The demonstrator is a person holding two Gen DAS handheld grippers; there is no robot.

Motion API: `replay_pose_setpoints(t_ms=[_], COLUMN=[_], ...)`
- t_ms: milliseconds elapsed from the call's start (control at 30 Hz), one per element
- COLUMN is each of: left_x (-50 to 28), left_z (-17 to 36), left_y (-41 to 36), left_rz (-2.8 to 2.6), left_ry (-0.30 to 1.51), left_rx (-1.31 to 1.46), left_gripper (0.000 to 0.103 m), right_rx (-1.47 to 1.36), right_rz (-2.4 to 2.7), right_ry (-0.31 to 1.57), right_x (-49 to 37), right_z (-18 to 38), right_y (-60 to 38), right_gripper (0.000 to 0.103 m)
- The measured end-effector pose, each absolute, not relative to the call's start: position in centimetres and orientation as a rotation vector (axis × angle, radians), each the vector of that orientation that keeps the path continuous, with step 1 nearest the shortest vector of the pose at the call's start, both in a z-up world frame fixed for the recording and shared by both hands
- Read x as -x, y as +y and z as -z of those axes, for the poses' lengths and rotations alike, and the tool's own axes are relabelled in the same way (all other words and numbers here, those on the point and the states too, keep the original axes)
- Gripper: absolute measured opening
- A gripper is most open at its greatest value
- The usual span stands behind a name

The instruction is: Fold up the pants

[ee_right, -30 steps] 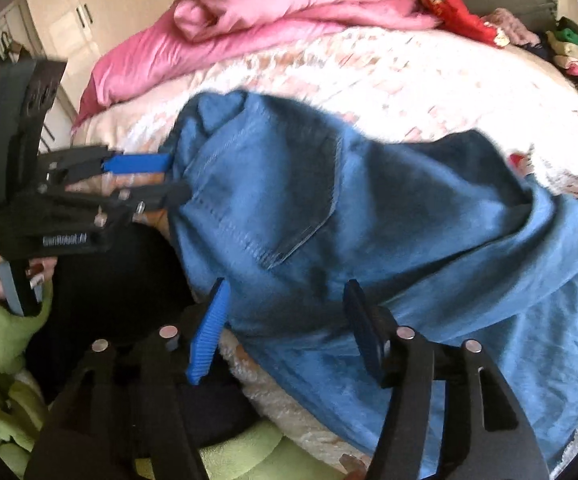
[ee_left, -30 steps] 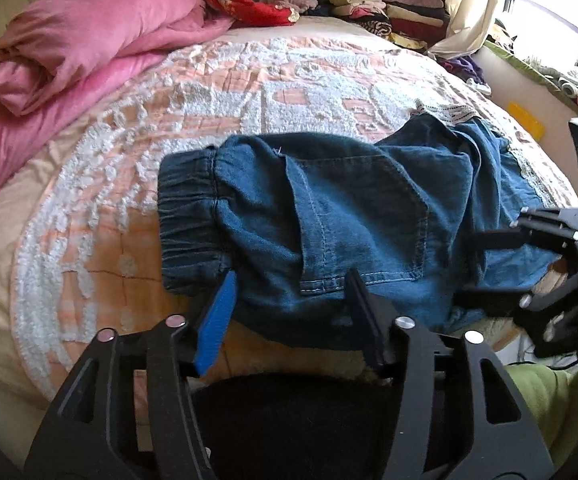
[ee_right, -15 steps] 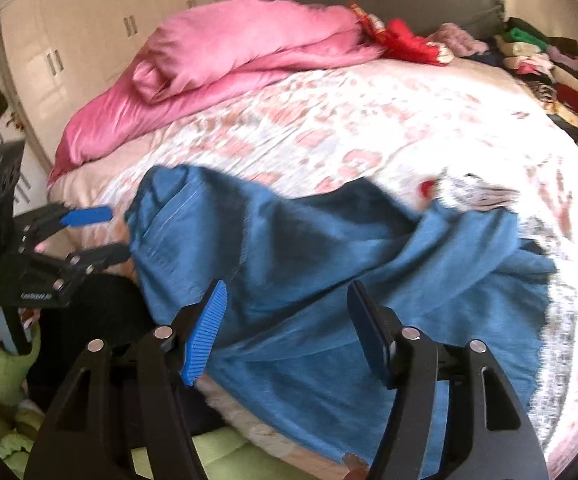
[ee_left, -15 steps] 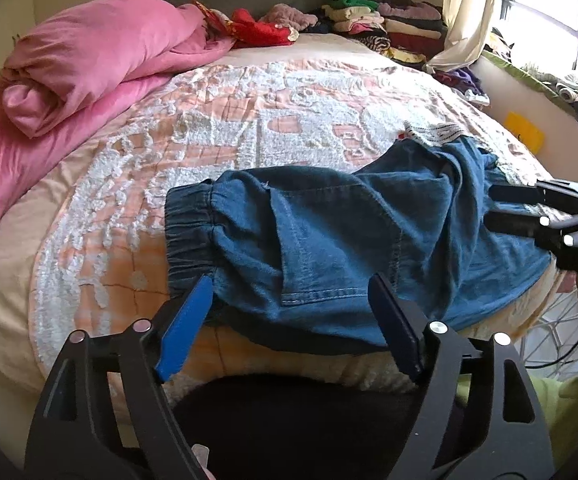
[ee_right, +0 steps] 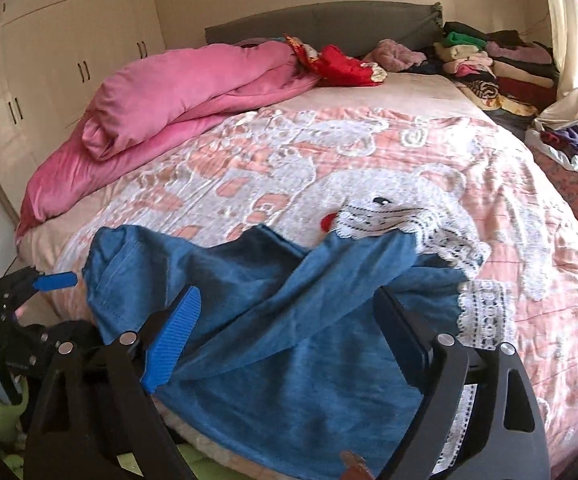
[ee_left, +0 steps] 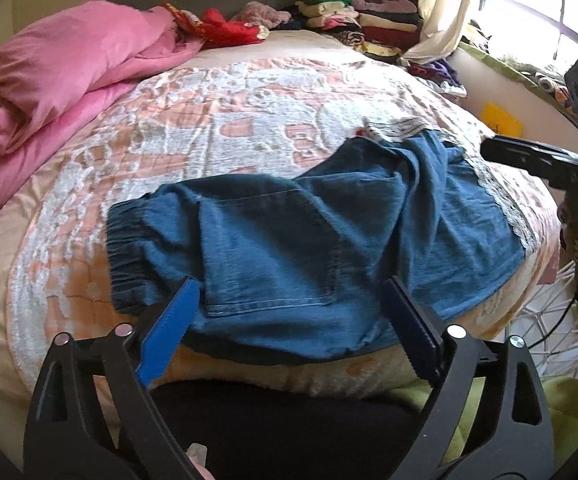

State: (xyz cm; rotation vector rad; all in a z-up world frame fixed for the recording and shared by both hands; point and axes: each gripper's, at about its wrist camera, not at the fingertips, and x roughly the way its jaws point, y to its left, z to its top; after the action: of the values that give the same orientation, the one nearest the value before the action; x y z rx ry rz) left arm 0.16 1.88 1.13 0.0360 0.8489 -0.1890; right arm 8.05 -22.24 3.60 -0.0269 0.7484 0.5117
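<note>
- Looking at the pants, I am seeing them lying rumpled across the lower middle of the frame, on the near edge of the bed.
- I am holding the left claw and the right claw apart; both have just been widening, clamping nothing.
- I am judging the denim soft, floppy and light; I am favouring the gathered waistband at lower left and the lace-trimmed hems as holds.

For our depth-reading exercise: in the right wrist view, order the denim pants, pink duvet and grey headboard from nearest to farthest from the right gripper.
1. Denim pants, right below the open right gripper.
2. Pink duvet, left, mid-bed.
3. Grey headboard, far end.
</note>
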Motion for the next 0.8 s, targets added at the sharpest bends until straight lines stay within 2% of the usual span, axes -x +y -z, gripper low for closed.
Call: replay_pose_setpoints(t_ms=[800], left_x=[-4.0], left_z=[1.9], left_y=[-4.8], left_rz=[0.435], left_ry=[0.999], left_rx=[0.083], left_gripper=[0.090], right_rx=[0.084], right_rz=[-0.473], right_ry=[0.787], right_x=[-14.6], right_z=[-3.6], right_y=[-21.3], right_gripper=[0.087])
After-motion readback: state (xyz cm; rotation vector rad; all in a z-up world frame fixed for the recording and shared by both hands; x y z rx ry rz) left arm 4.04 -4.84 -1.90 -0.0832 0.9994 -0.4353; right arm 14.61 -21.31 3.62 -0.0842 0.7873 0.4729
